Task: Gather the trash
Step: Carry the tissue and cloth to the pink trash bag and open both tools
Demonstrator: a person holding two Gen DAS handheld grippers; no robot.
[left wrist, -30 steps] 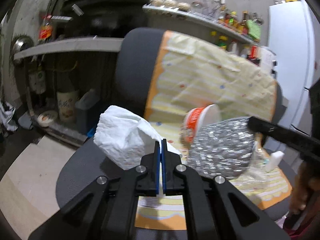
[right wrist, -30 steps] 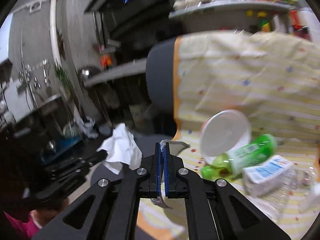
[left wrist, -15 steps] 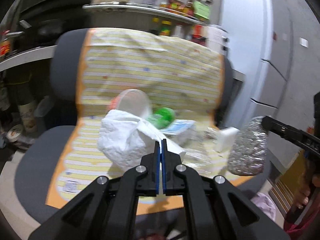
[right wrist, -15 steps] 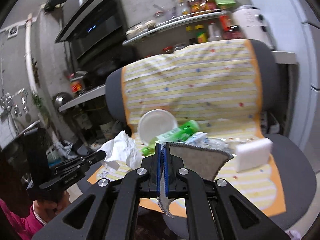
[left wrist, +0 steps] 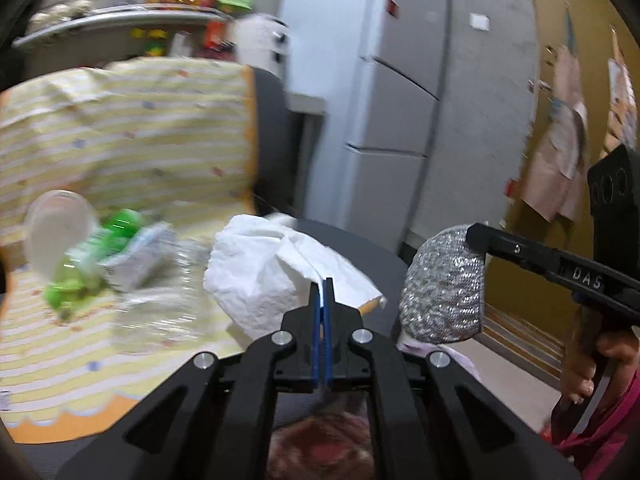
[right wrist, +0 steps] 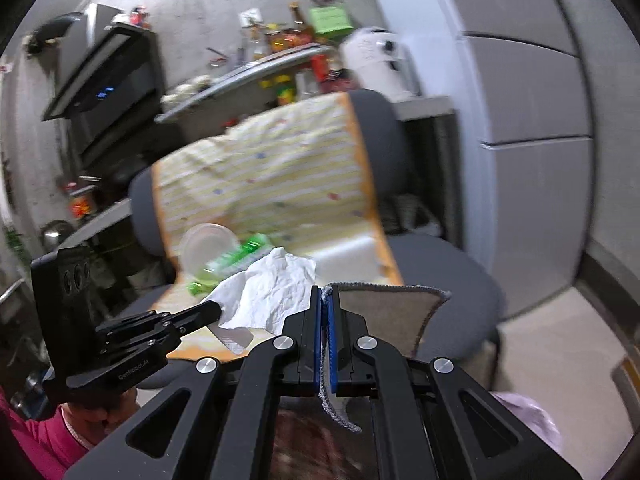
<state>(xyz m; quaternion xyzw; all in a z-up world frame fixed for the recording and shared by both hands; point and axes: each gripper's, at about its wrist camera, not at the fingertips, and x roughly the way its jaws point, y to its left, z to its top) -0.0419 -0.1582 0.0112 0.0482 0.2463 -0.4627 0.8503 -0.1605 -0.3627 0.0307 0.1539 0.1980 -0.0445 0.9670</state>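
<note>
Since a second ago we have swung both grippers rightward, so the chair's yellow striped cover (left wrist: 120,128) now sits at the left of the left wrist view and the grey refrigerator (left wrist: 400,92) fills the middle.

At the far left of that view, a clear plastic cup (left wrist: 56,232) lies on its side on the cover, touching a green bottle (left wrist: 92,256). Just beside the bottle lies a small white-and-blue carton (left wrist: 140,256), with crumpled clear plastic wrap (left wrist: 160,312) in front of it.

Our left gripper (left wrist: 322,292) has its jaws pressed together on a corner of a crumpled white paper towel (left wrist: 264,272), which we hold up over the edge of the seat.

Further right, our right gripper (right wrist: 324,300) is clamped on a scouring cloth (left wrist: 444,284): the left wrist view shows its silver sparkly face, the right wrist view its grey-brown backing with a stitched edge. Fingers (left wrist: 580,364) wrap the handle at the right edge, above a magenta sleeve (left wrist: 600,440).

In the right wrist view, the grey office chair (right wrist: 440,272) stands before a cluttered shelf (right wrist: 256,72). A pale lilac object shows low between the grippers, too blurred to name.
</note>
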